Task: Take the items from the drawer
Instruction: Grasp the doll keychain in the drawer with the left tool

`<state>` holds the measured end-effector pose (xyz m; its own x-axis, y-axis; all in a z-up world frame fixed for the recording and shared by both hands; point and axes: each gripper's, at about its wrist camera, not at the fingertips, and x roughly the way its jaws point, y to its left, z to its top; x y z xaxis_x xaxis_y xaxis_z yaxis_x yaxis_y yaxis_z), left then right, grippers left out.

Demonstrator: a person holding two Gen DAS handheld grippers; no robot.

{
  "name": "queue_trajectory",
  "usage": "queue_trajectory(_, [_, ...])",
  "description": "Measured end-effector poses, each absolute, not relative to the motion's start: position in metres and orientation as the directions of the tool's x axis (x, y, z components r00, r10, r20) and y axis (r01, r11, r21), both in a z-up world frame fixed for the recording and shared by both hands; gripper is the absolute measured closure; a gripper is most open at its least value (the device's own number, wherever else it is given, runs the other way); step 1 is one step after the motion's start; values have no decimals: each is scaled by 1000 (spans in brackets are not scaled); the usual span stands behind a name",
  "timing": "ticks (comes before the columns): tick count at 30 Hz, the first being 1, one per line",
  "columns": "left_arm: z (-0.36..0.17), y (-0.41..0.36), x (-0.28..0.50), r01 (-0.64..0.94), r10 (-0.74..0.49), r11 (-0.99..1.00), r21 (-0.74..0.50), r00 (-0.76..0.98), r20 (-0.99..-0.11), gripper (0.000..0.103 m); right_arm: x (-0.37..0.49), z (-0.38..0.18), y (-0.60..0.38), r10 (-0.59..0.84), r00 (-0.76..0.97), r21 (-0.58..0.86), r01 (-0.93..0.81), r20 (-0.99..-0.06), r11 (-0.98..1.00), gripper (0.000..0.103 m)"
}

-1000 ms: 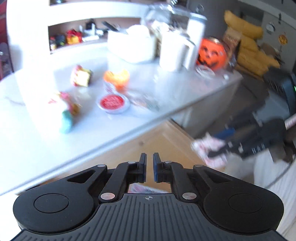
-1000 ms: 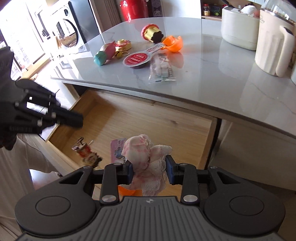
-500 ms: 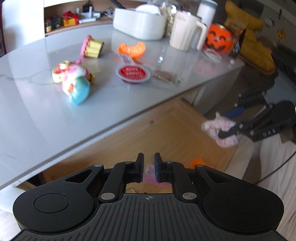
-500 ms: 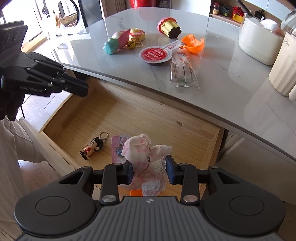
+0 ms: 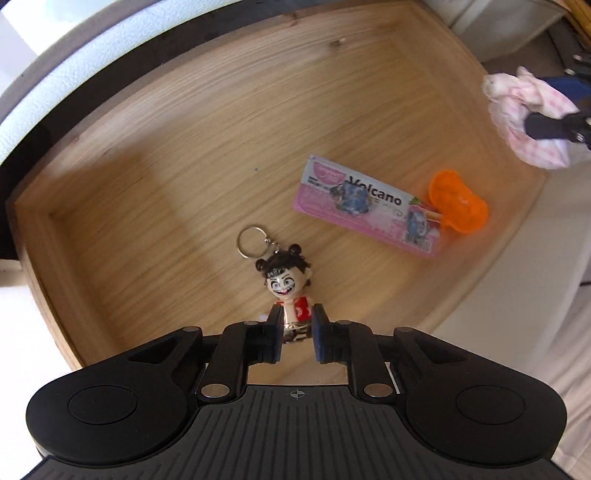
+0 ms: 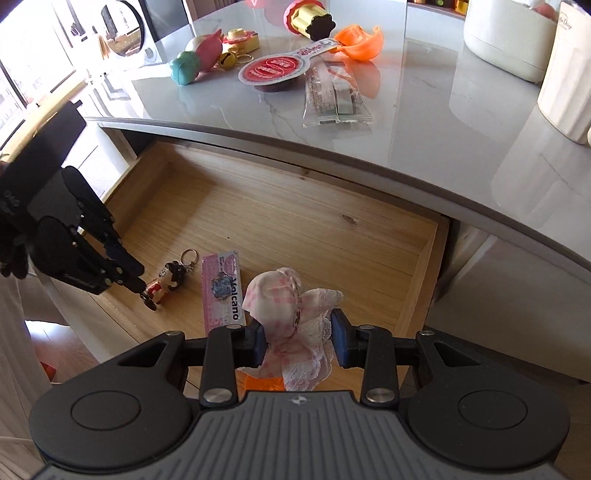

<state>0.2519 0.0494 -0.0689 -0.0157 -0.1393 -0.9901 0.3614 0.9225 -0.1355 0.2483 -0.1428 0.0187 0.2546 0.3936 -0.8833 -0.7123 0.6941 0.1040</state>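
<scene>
The wooden drawer (image 5: 177, 155) (image 6: 295, 218) stands pulled out under the counter. On its floor lie a doll keychain (image 5: 286, 284) (image 6: 166, 281), a pink "Volcano" packet (image 5: 369, 206) (image 6: 223, 291) and an orange plastic piece (image 5: 458, 206) (image 6: 264, 382). My left gripper (image 5: 298, 332) (image 6: 138, 284) points straight down over the doll. Its jaws are opening, with the doll's body between the pads and no clear press on it. My right gripper (image 6: 298, 341) is shut on a pink checked cloth bundle (image 6: 291, 314) (image 5: 524, 110), held above the drawer's front right.
The grey marble counter (image 6: 424, 122) above the drawer carries a red-lidded cup (image 6: 273, 70), a clear packet (image 6: 334, 98), an orange half shell (image 6: 360, 37), a teal and pink toy (image 6: 195, 59), a yellow cupcake toy (image 6: 308, 14) and a white jug (image 6: 565, 74).
My left gripper has tipped from facing the counter to pointing down and sunk into the drawer over the doll, its jaws parting slightly. The right gripper keeps hold of the cloth, drifting a little.
</scene>
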Motion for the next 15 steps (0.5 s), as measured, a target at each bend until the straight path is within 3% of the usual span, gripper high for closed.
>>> queue_trajectory(3, [-83,41,263,354,-98,929,-113,-59,-993,85,247,25,-143,431,245,132,-723,-869,678,69])
queue_trajectory(5, [-94,35,265,387,-54,918,-90,-102,-993,68,246,28,-143,448,238,144,-732,-861,666,69])
queue_trajectory(15, [-104,19,271,472,-6,880,-52,-98,-995,69,240,34,-145,478,240,155,-745,-845,649,69])
